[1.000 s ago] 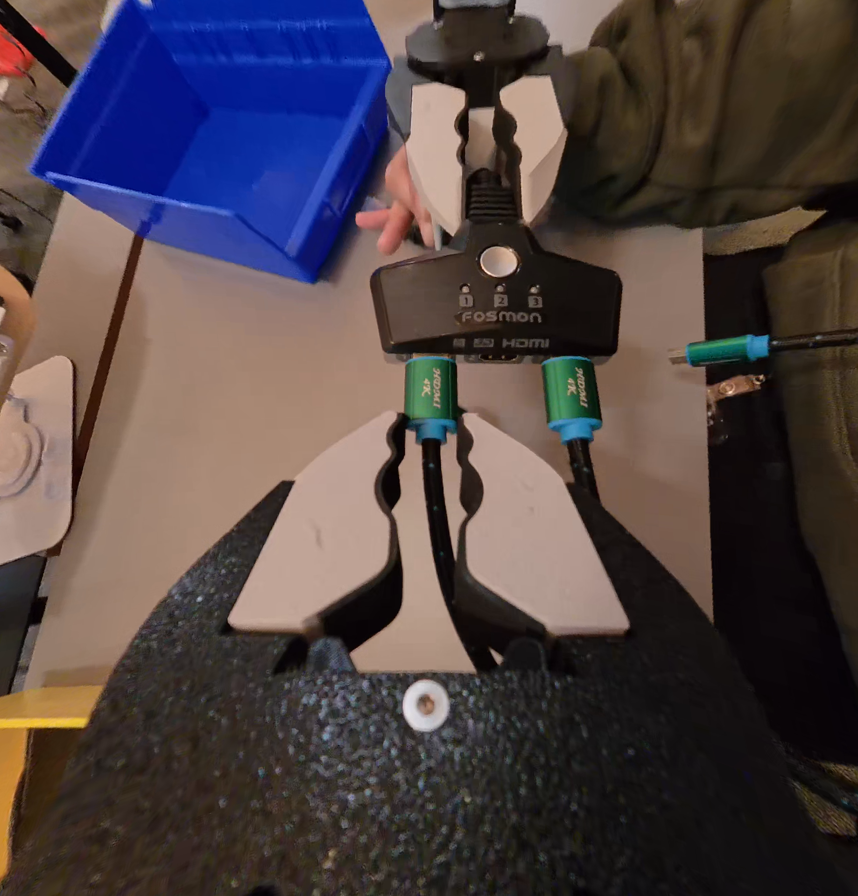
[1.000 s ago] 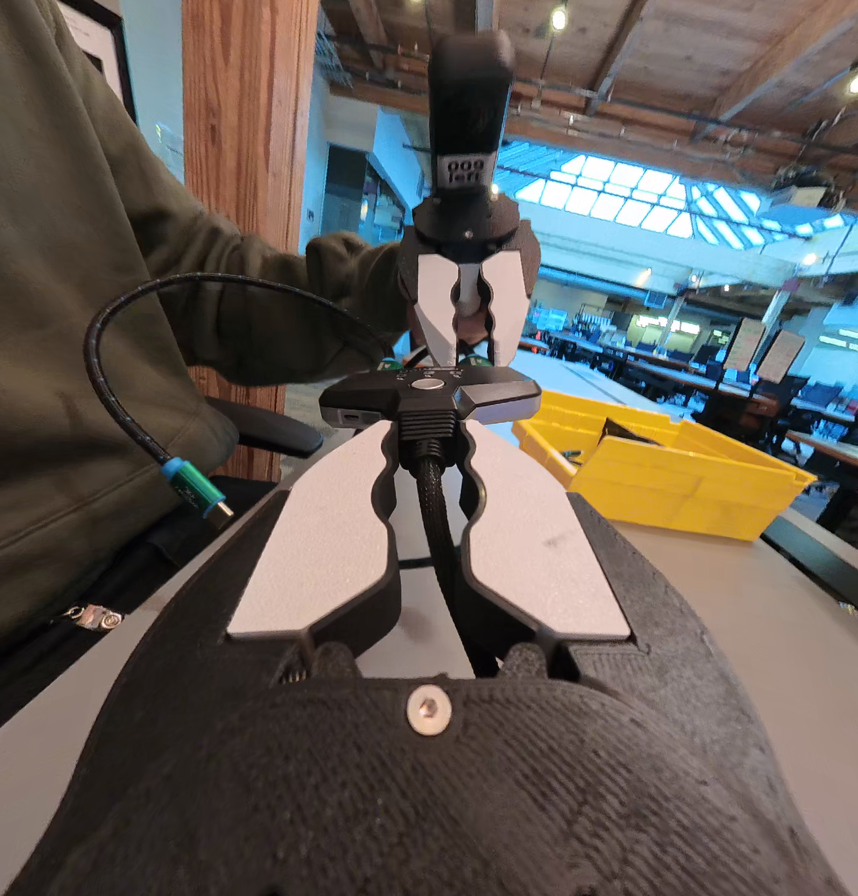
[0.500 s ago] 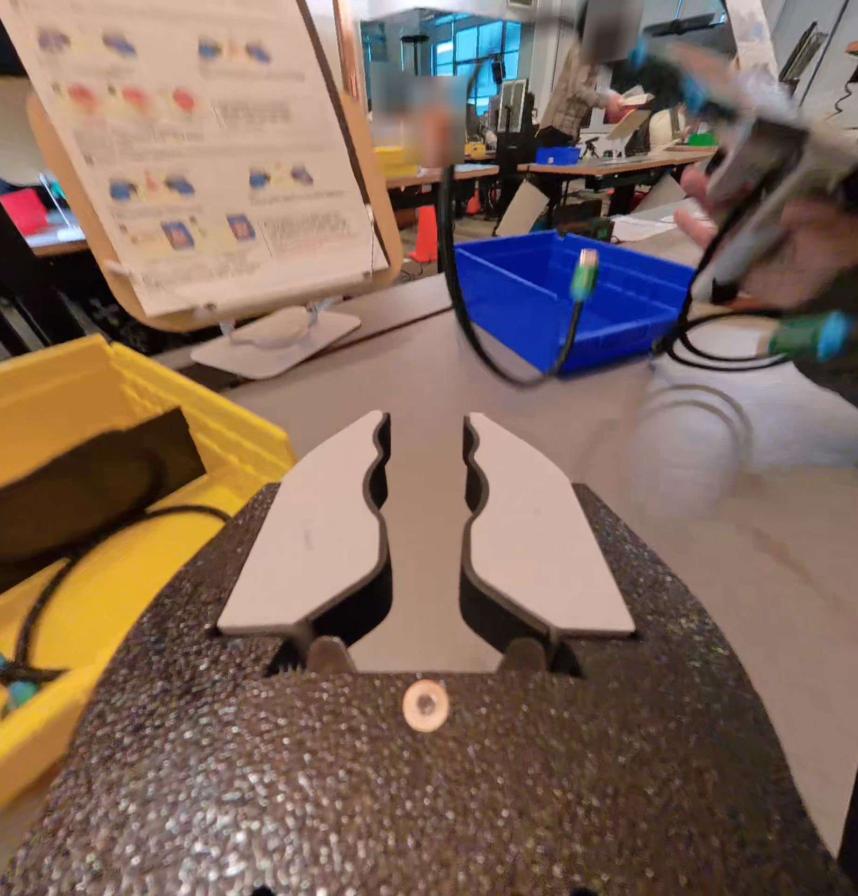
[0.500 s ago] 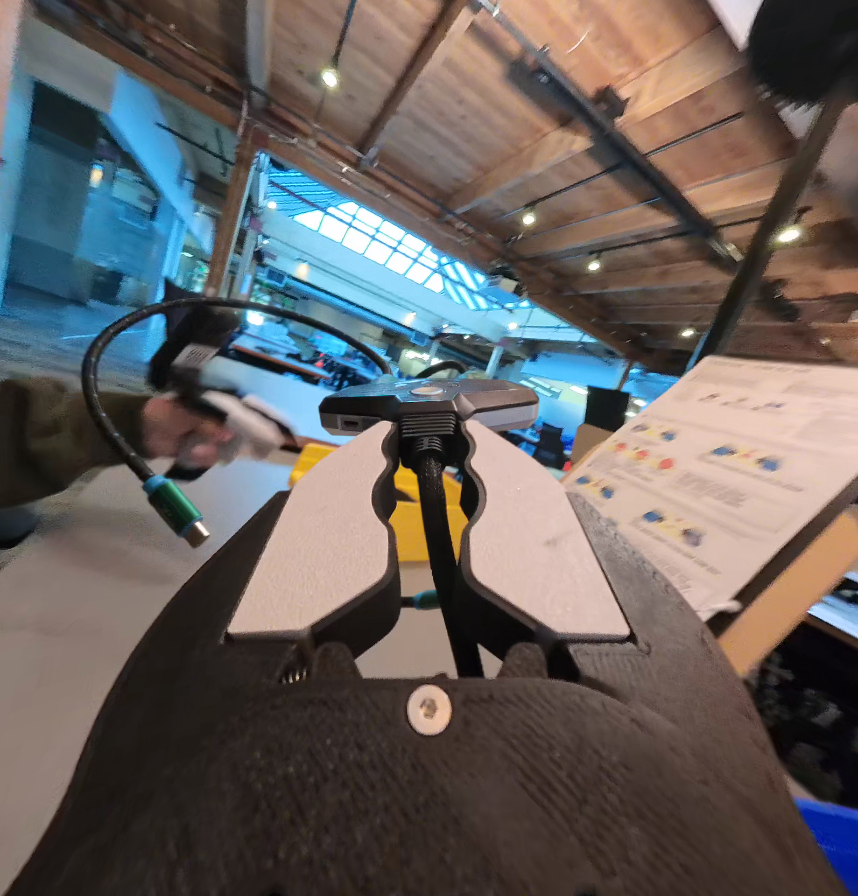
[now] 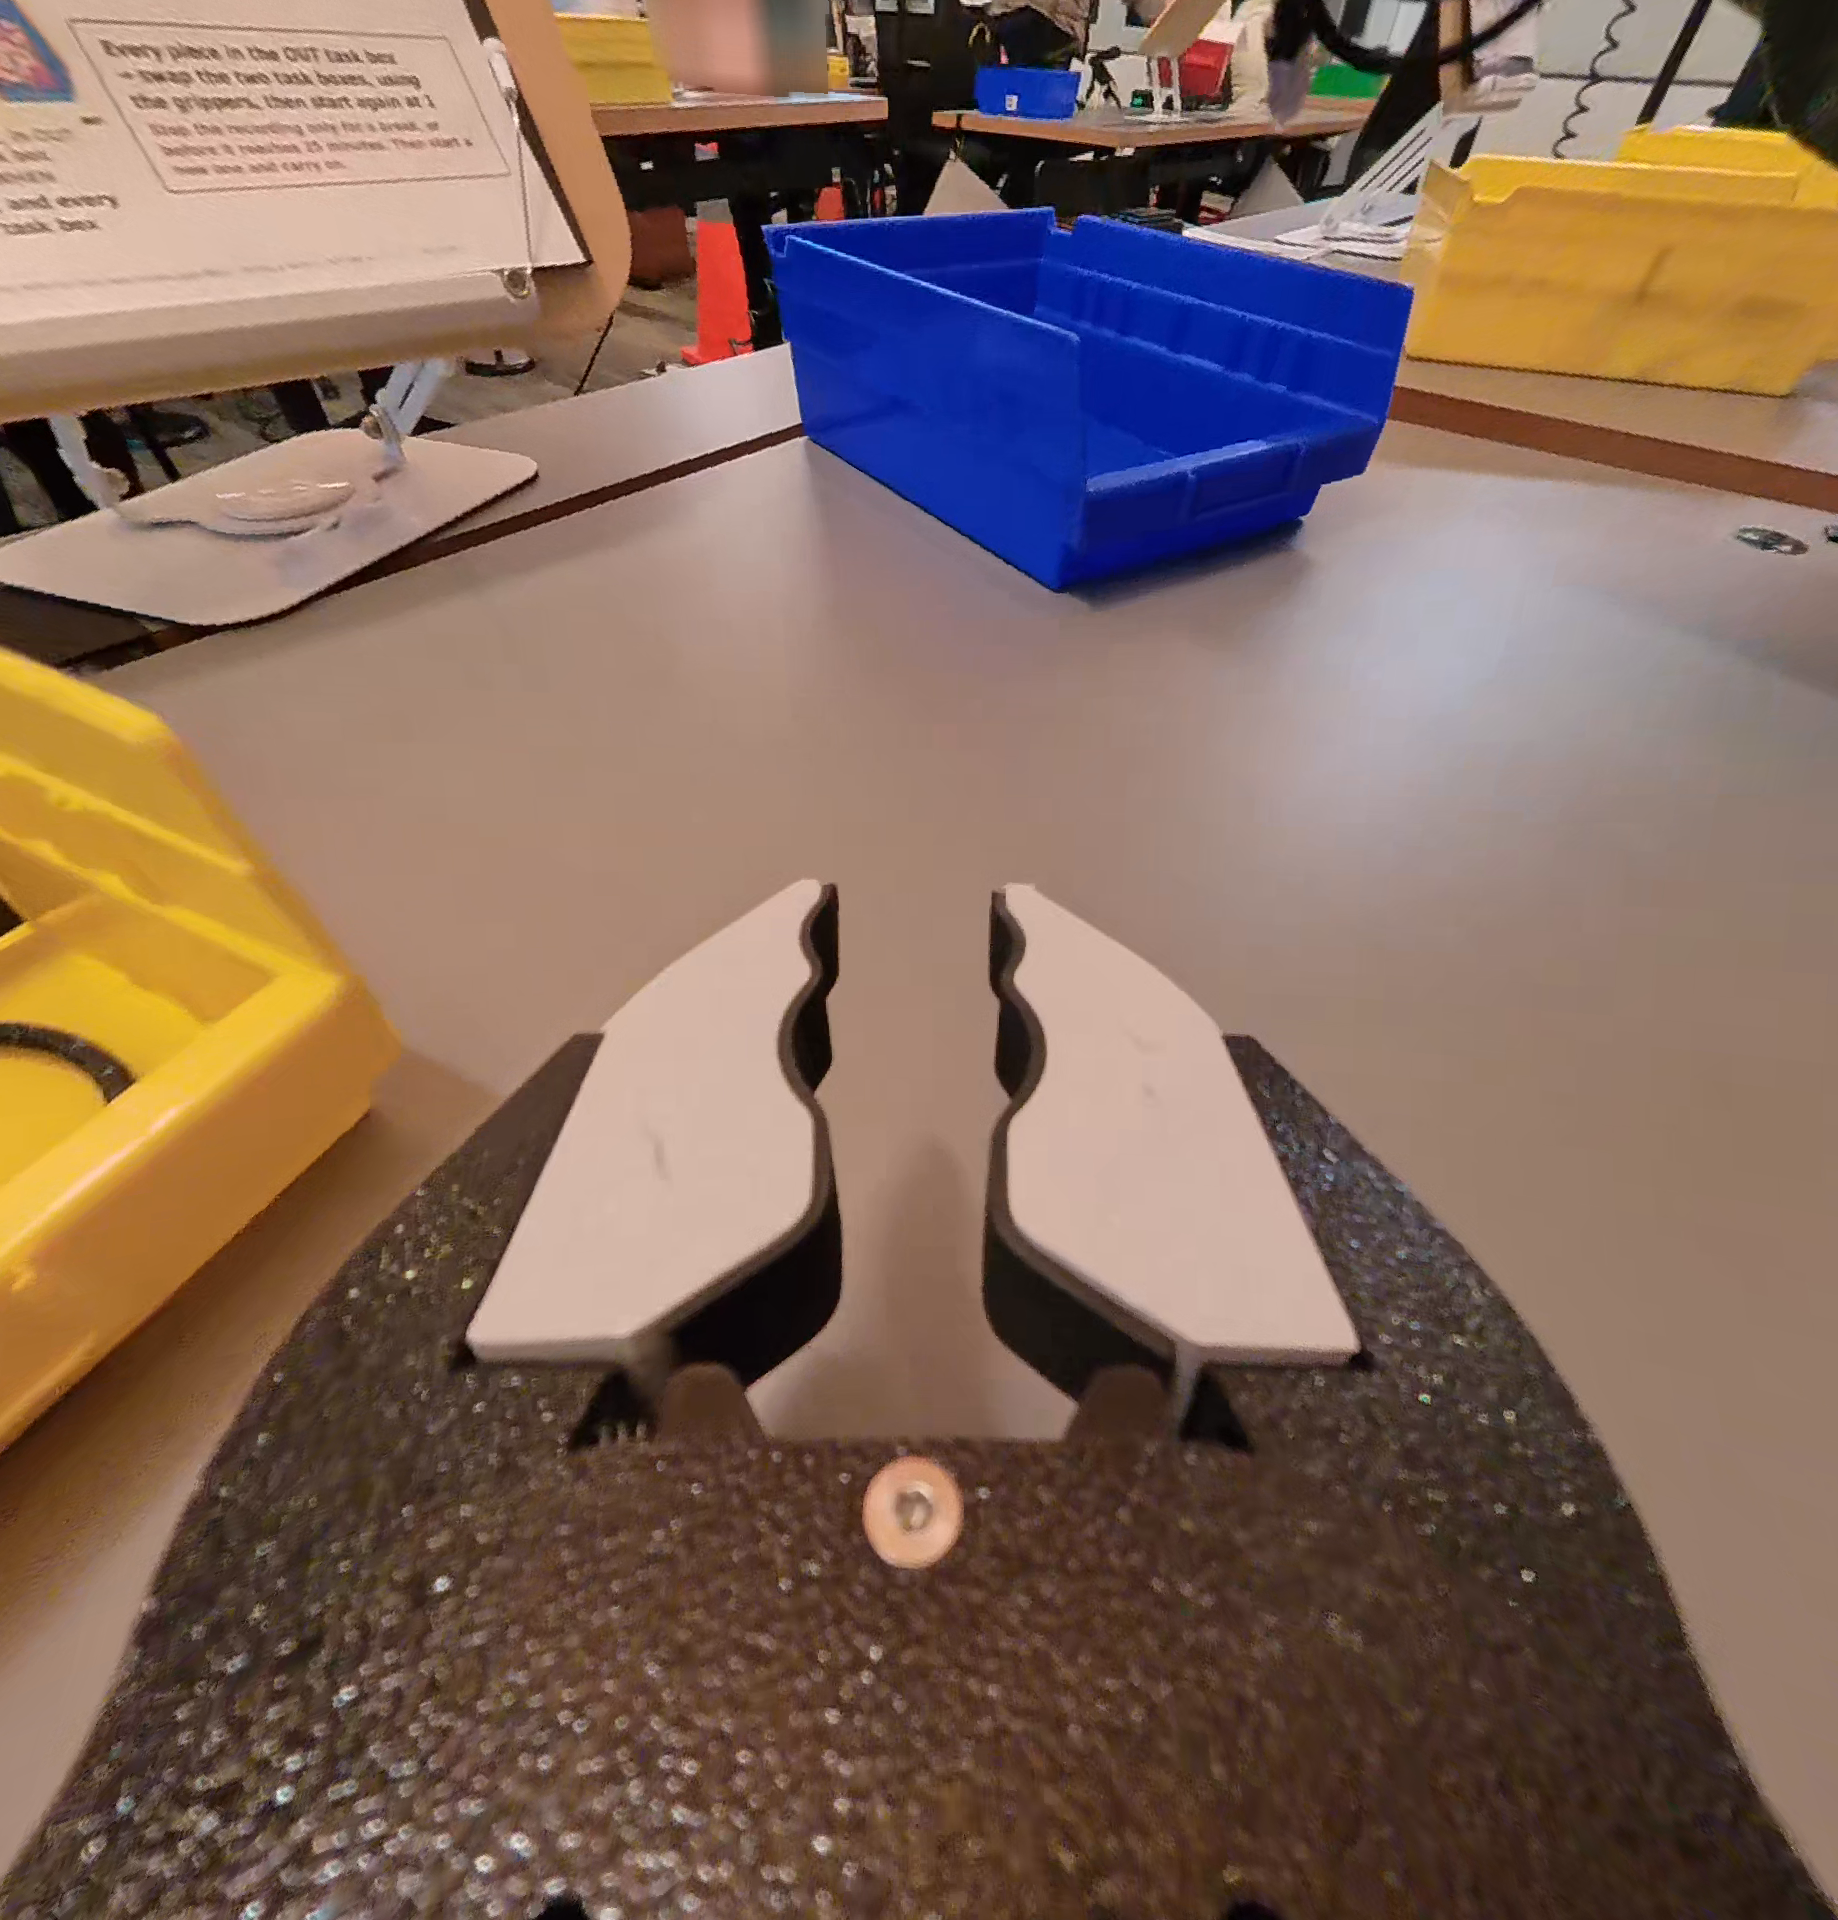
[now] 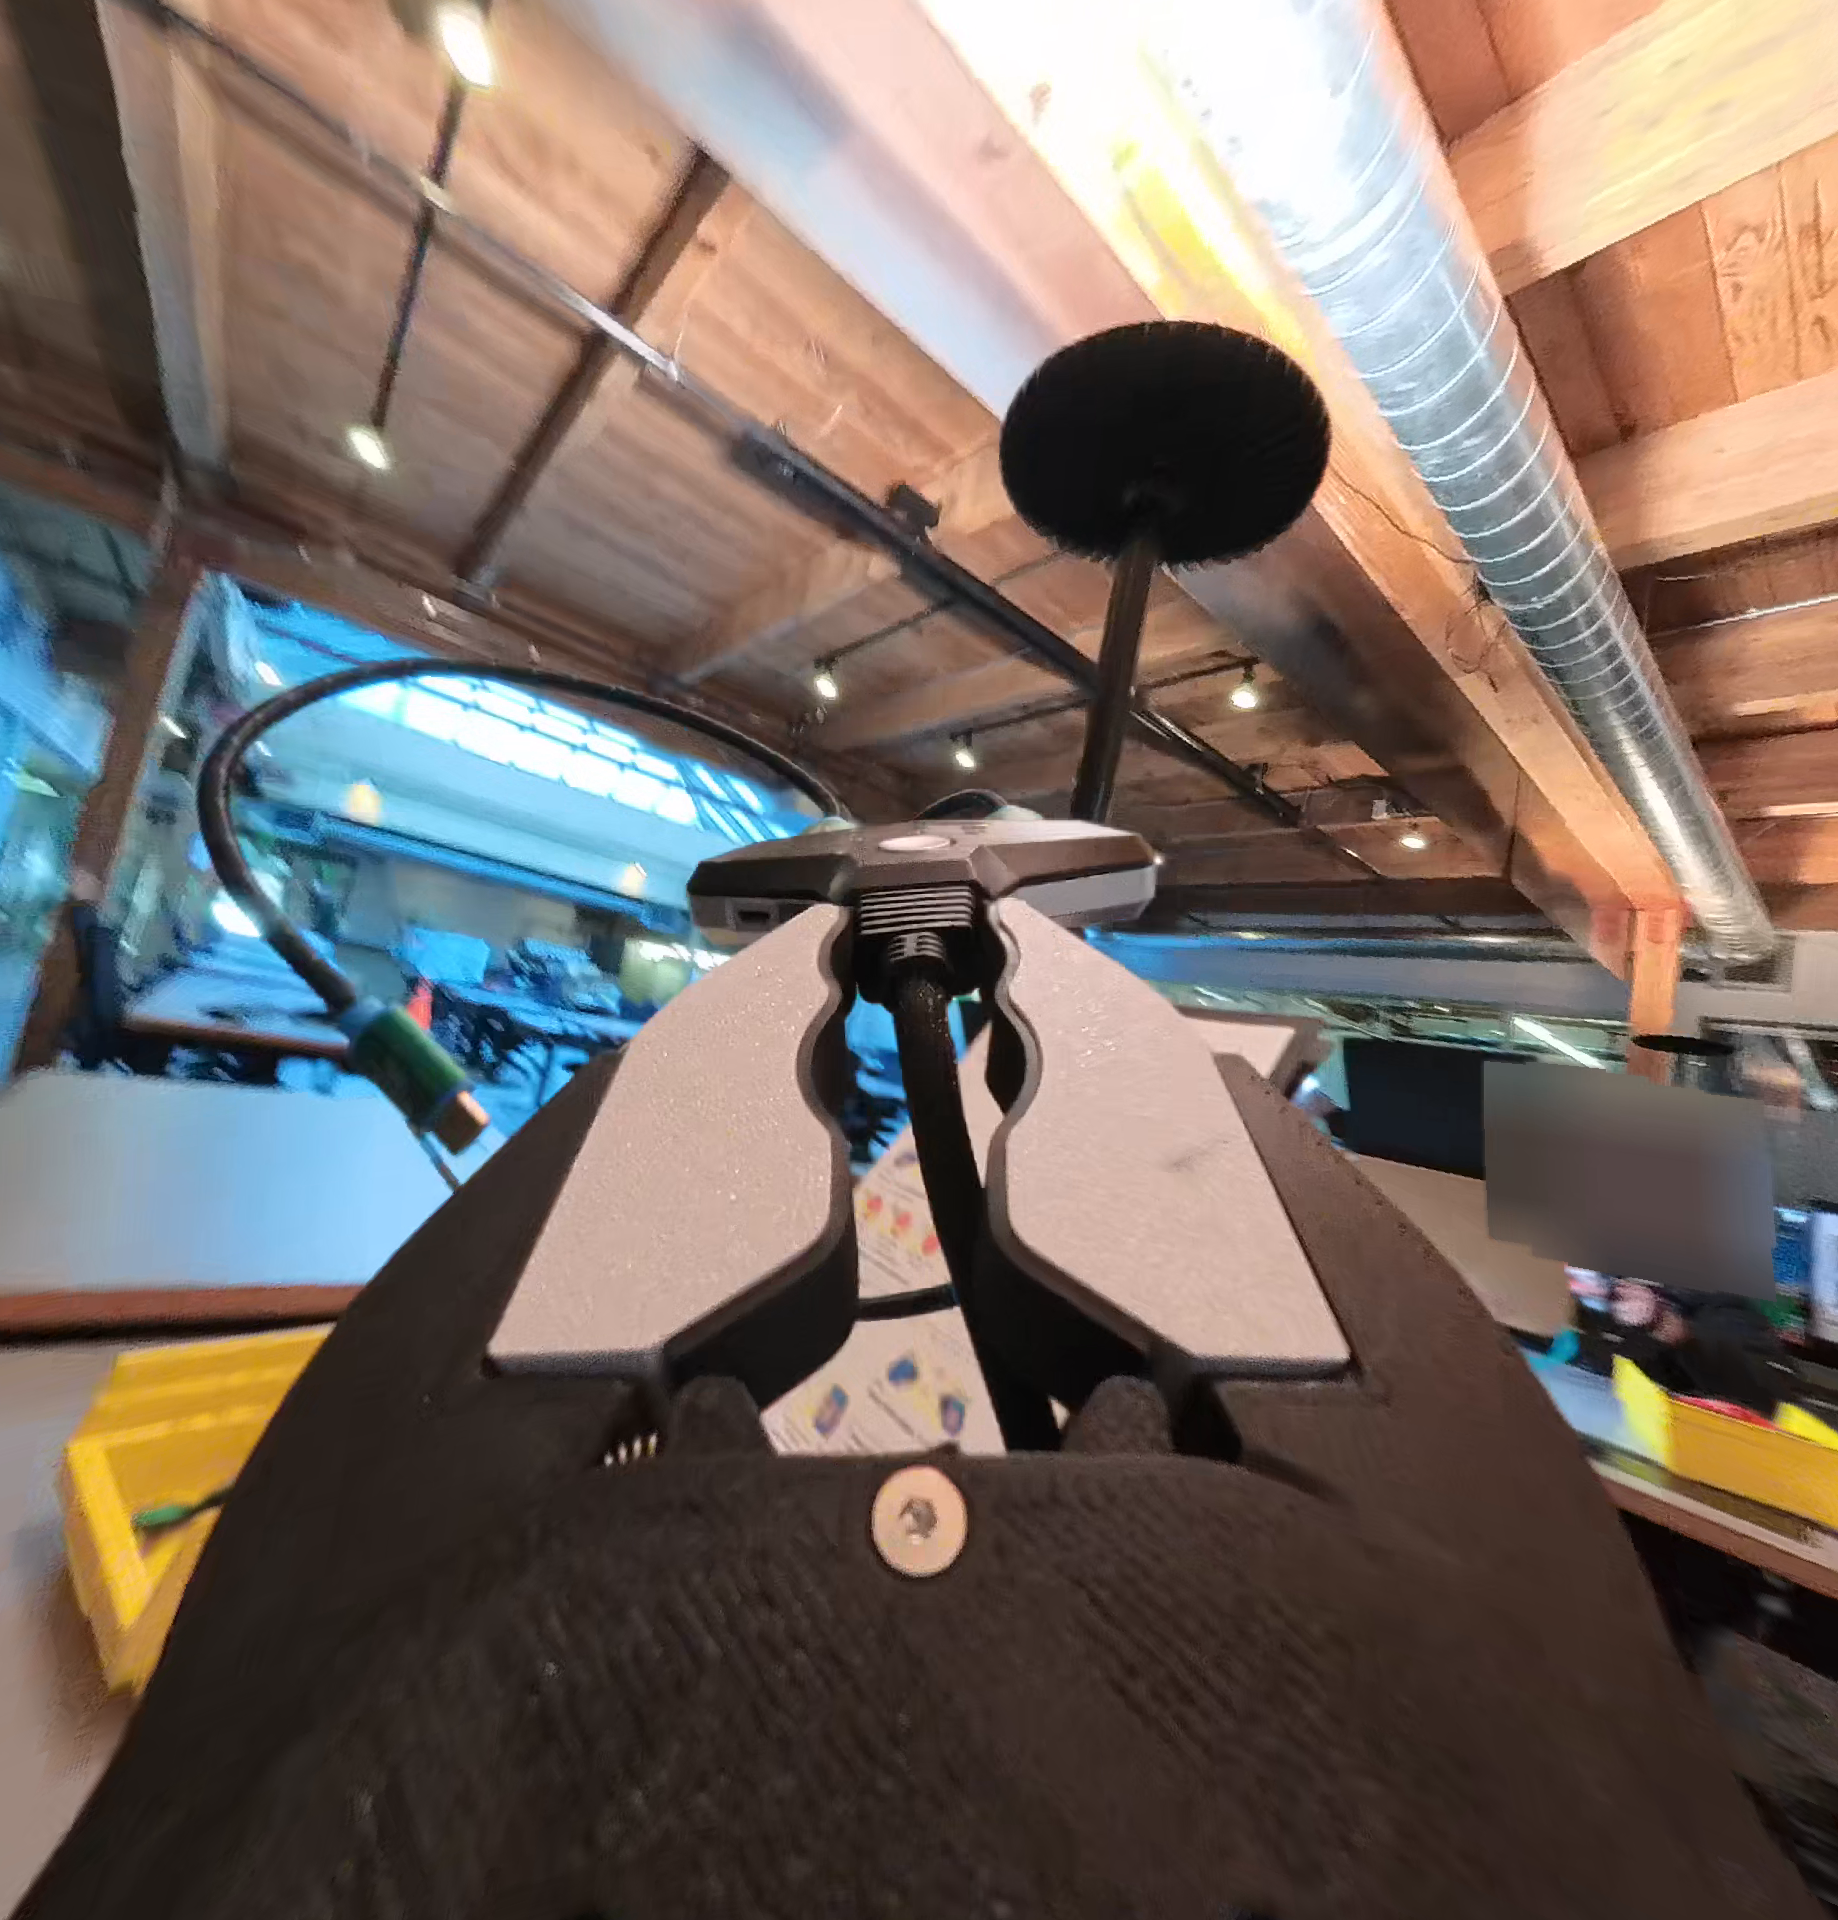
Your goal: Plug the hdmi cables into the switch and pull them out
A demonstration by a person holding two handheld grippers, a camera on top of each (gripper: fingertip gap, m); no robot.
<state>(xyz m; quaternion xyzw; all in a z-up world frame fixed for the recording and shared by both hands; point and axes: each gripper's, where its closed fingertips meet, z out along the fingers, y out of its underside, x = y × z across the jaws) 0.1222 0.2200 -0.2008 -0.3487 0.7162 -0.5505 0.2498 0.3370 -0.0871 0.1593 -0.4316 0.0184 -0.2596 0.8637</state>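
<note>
My right gripper (image 6: 915, 914) is shut on the black HDMI switch (image 6: 920, 868), gripping the cable collar at its back, and holds it high in the air, tilted up toward the ceiling. A black braided cable (image 6: 271, 914) loops from the switch to the left and ends in a free green plug (image 6: 406, 1060). My left gripper (image 5: 913, 904) is open and empty, low over the grey table (image 5: 998, 727). Neither the switch nor the right gripper shows in the left wrist view.
A blue bin (image 5: 1081, 384) stands on the table ahead of my left gripper. A yellow bin (image 5: 115, 1039) with a black cable in it sits at the left, also in the right wrist view (image 6: 156, 1496). An instruction board on a stand (image 5: 250, 208) is at the back left. More yellow bins (image 5: 1642, 281) at the back right.
My left gripper let go of the plugged cable, swung away and now sits low over the table. My right gripper lifted the switch up and tilted it toward the ceiling.
</note>
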